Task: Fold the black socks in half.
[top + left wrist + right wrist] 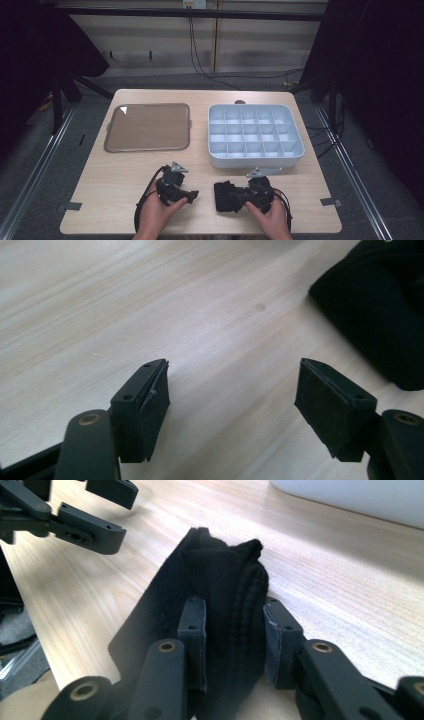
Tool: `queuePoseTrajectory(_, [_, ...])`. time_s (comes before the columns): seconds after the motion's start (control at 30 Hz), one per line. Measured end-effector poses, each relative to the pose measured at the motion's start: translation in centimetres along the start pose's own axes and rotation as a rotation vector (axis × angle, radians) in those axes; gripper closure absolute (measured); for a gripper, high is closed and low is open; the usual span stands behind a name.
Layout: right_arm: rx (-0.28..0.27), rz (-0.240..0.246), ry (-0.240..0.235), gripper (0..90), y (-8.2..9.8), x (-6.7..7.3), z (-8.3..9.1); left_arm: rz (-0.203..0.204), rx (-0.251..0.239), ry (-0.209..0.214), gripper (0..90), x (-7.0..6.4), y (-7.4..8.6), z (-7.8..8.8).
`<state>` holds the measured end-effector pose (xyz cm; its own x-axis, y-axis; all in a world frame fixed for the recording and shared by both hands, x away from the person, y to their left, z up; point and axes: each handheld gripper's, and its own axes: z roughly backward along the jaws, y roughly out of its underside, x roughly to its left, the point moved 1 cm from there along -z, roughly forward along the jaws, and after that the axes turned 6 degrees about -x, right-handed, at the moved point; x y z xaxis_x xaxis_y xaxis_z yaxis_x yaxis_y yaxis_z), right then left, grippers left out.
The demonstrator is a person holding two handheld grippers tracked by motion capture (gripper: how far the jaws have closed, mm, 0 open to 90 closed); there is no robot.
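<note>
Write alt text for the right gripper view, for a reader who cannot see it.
The right claw closes its two black jaws on a bunched black cloth that lies on a light wooden table. The left claw, open and empty, sits at the upper left, and the edge of a white compartment box runs along the top right.

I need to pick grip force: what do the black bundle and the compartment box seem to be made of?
Black bundle: probably soft knitted fabric, matte, with ribbed folds. Compartment box: likely moulded plastic, smooth pale grey-white, with thin even dividers.
</note>
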<state>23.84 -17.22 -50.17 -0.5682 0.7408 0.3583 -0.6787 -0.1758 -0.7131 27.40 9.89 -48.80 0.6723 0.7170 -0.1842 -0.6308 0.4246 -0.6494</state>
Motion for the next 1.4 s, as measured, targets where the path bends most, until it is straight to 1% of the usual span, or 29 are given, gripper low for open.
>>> queuePoseTrajectory(0.03, [-0.006,-0.003,-0.001,68.0,-0.1,0.0,0.1,-0.003,-0.013,-0.003,28.6,0.3,0.2,0.0])
queuePoseTrajectory(0.07, [-0.006,-0.003,-0.001,68.0,-0.1,0.0,0.1,-0.003,-0.013,-0.003,27.9,0.3,0.2,0.0])
queuePoseTrajectory(0.1, [-0.018,-0.017,-0.006,68.3,-0.3,-0.1,0.4,-0.008,-0.021,-0.021,27.5,0.6,0.3,0.0])
queuePoseTrajectory(0.2, [-0.028,-0.028,-0.004,68.4,-0.5,-0.2,0.8,-0.012,-0.024,-0.026,25.8,1.0,0.5,0.0])
queuePoseTrajectory(0.23, [-0.03,-0.03,-0.002,68.4,-0.6,-0.3,0.9,-0.017,-0.028,-0.034,25.8,1.1,0.6,0.0])
queuePoseTrajectory(0.27, [-0.035,-0.041,0.0,68.4,-0.8,-0.5,1.3,-0.018,-0.031,-0.03,24.3,1.4,0.7,-0.1])
queuePoseTrajectory(0.3, [-0.035,-0.041,0.0,68.4,-0.8,-0.5,1.3,-0.018,-0.031,-0.03,24.1,1.4,0.7,-0.1])
queuePoseTrajectory(0.33, [-0.04,-0.053,-0.003,68.4,-0.9,-0.7,1.4,-0.021,-0.033,-0.037,24.1,1.5,0.7,-0.1])
queuePoseTrajectory(0.37, [-0.036,-0.063,-0.001,68.4,-1.0,-1.0,1.7,-0.018,-0.042,-0.047,23.5,1.6,0.8,-0.1])
queuePoseTrajectory(0.47, [-0.028,-0.074,0.005,68.4,-1.0,-1.3,2.0,-0.033,-0.05,-0.048,23.2,1.8,0.8,0.0])
queuePoseTrajectory(0.5, [-0.019,-0.081,0.01,68.4,-1.0,-1.6,2.3,-0.036,-0.049,-0.049,23.0,1.9,0.8,0.0])
queuePoseTrajectory(0.57, [-0.022,-0.082,0.011,68.4,-1.0,-1.7,2.4,-0.041,-0.049,-0.049,22.8,2.0,0.9,-0.2])
queuePoseTrajectory(0.6, [-0.019,-0.097,0.011,68.4,-1.0,-1.9,2.6,-0.045,-0.057,-0.049,22.5,2.0,1.0,-0.3])
queuePoseTrajectory(0.67, [-0.023,-0.107,0.009,68.4,-1.1,-2.3,2.9,-0.06,-0.059,-0.06,22.1,2.1,1.1,-0.3])
queuePoseTrajectory(0.7, [-0.028,-0.113,0.008,68.4,-1.1,-2.4,3.1,-0.06,-0.059,-0.06,22.0,2.1,1.1,-0.3])
queuePoseTrajectory(0.77, [-0.029,-0.11,0.011,68.4,-1.2,-2.6,3.5,-0.074,-0.061,-0.07,21.3,2.2,1.3,-0.2])
queuePoseTrajectory(0.8, [-0.029,-0.11,0.015,68.3,-1.3,-2.7,3.6,-0.074,-0.061,-0.07,20.8,2.2,1.3,-0.2])
queuePoseTrajectory(0.83, [-0.031,-0.109,0.016,68.4,-1.4,-2.8,3.8,-0.097,-0.072,-0.081,20.1,2.1,1.5,-0.2])
queuePoseTrajectory(0.87, [-0.031,-0.109,0.016,68.4,-1.4,-2.8,3.8,-0.097,-0.072,-0.081,19.4,2.1,1.5,-0.2])
queuePoseTrajectory(0.9, [-0.031,-0.112,0.017,68.3,-1.4,-2.9,4.0,-0.119,-0.063,-0.081,19.4,2.2,1.6,-0.2])
queuePoseTrajectory(0.93, [-0.029,-0.113,0.018,68.4,-1.5,-3.2,4.3,-0.127,-0.072,-0.082,16.9,2.1,1.7,-0.3])
queuePoseTrajectory(0.97, [-0.028,-0.116,0.019,68.3,-1.5,-3.3,4.4,-0.15,-0.07,-0.094,16.1,2.0,1.8,-0.3])
queuePoseTrajectory(1.1, [-0.022,-0.118,0.022,68.3,-1.6,-3.7,4.9,-0.15,-0.081,-0.096,15.0,1.9,1.9,-0.4])
queuePoseTrajectory(1.13, [-0.022,-0.118,0.022,68.3,-1.6,-3.7,4.9,-0.152,-0.08,-0.087,15.0,2.0,2.0,-0.4])
queuePoseTrajectory(1.17, [-0.016,-0.122,0.023,68.3,-1.6,-3.8,5.2,-0.161,-0.083,-0.091,14.7,2.0,2.0,-0.4])
queuePoseTrajectory(1.23, [-0.015,-0.121,0.026,68.3,-1.6,-3.9,5.2,-0.155,-0.089,-0.09,14.5,2.0,2.0,-0.4])
queuePoseTrajectory(1.27, [-0.014,-0.123,0.027,68.3,-1.8,-4.0,5.5,-0.157,-0.1,-0.086,13.3,2.0,2.1,-0.5])
queuePoseTrajectory(1.33, [-0.012,-0.122,0.029,68.3,-1.8,-4.1,5.7,-0.159,-0.1,-0.085,12.5,2.0,2.1,-0.5])
queuePoseTrajectory(1.4, [-0.011,-0.123,0.027,68.3,-2.1,-4.4,6.1,-0.161,-0.107,-0.087,9.5,1.9,2.2,-0.6])
